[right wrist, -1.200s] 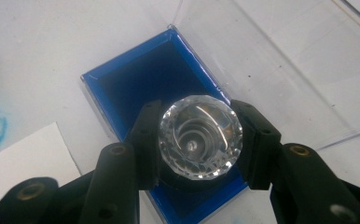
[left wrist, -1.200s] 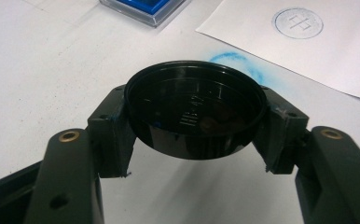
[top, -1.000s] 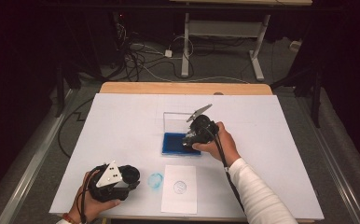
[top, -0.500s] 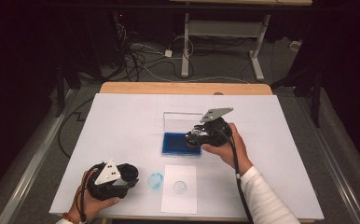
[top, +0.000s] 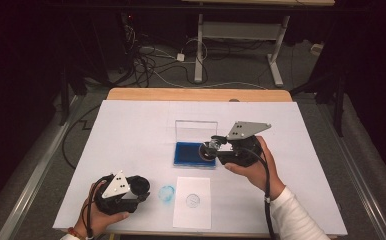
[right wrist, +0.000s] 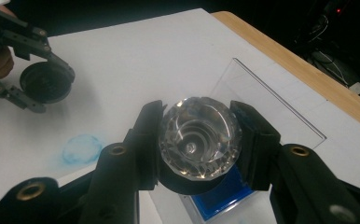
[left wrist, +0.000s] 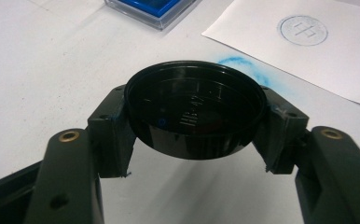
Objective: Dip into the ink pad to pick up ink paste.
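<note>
My right gripper (top: 209, 150) is shut on a round stamp (right wrist: 199, 135) with a faceted clear knob. It holds the stamp tilted just above the right end of the blue ink pad (top: 190, 154). The pad's clear lid (top: 196, 130) stands open behind it. My left gripper (top: 140, 186) rests low near the table's front left, shut on a black round cap (left wrist: 194, 105). A white paper slip (top: 192, 215) lies in front of the pad and bears a faint circular stamp print (top: 193, 201). Between the slip and the cap there is a blue ink smudge (top: 166, 193).
A large white sheet (top: 131, 135) covers the wooden table (top: 196, 94). Beyond the far edge are dark floor, cables (top: 151, 60) and a desk frame (top: 236, 35). The white sheet is bare to the left and right of the pad.
The right gripper has lifted the stamp off the ink pad and drawn back to the right, with its top plate tipping up. The left gripper has stayed in place with the cap.
</note>
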The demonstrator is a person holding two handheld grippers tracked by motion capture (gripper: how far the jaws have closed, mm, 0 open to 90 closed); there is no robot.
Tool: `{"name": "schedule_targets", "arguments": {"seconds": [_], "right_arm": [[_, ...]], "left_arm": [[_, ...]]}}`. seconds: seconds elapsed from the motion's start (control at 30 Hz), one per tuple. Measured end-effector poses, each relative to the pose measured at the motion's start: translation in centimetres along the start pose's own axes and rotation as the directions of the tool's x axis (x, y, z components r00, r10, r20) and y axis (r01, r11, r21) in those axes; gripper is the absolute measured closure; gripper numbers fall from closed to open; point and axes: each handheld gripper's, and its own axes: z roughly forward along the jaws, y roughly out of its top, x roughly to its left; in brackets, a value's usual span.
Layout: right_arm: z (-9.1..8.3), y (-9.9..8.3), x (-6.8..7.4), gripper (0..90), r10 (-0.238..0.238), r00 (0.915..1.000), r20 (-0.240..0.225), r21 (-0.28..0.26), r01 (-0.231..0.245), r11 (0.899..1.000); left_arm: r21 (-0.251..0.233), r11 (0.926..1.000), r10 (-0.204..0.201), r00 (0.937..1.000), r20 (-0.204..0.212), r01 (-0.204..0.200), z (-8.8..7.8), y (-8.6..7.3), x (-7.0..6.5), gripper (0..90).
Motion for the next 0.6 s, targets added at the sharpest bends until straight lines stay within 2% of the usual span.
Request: {"name": "schedule_targets", "arguments": {"seconds": [0.13,0.27,0.6], "right_arm": [[-0.6,-0.1,0.4,57.2,-0.013,0.9999,-0.002,-0.003,0.013,1.000],[-1.0,-0.2,0.5,57.2,-0.006,0.9999,-0.010,-0.010,0.006,1.000],[-1.1,-0.1,0.6,57.2,-0.010,0.9997,-0.021,-0.014,0.010,1.000]], "left_arm": [[0.003,1.0000,0.007,1.0000,0.002,-0.007,0.1,0.1,0.0,36.0],[0.005,1.0000,0.002,1.0000,0.002,-0.002,0.3,0.1,0.1,36.0],[0.009,1.0000,0.000,1.0000,0.001,0.000,0.4,0.0,0.1,36.0]]}}
